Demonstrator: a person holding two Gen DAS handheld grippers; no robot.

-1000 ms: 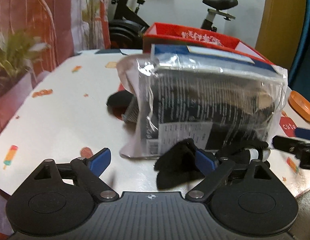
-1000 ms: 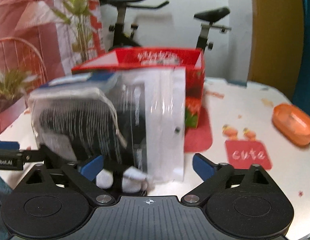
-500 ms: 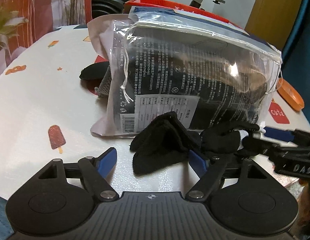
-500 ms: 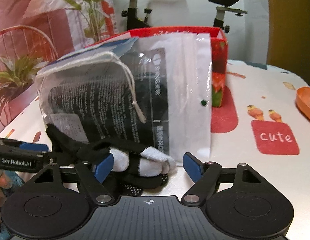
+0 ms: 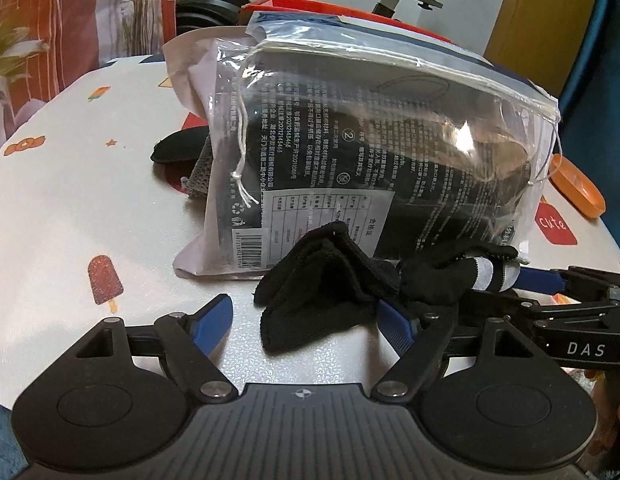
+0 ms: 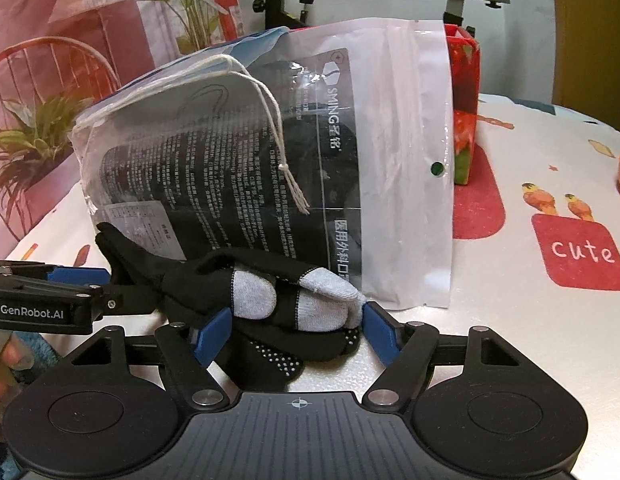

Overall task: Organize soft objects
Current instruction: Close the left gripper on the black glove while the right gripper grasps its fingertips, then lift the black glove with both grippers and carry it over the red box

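Nearest me, my right gripper point(image 6: 298, 326) has been closing and now brackets the grey toes of the black sock bundle point(image 6: 278, 304), both pads touching it. My left gripper point(image 5: 306, 320) stands open around the bundle's black cuff end point(image 5: 322, 276), its left pad clear of the cloth. The bundle lies on the table point(image 5: 70, 208) just before the clear mask bag point(image 5: 370, 152). Behind that bag stands a red box point(image 6: 466, 92).

White printed table point(image 5: 62, 216) — black sock point(image 5: 322, 280), bagged masks point(image 5: 370, 152), red box point(image 6: 466, 80) (behind), orange dish point(image 5: 578, 188).
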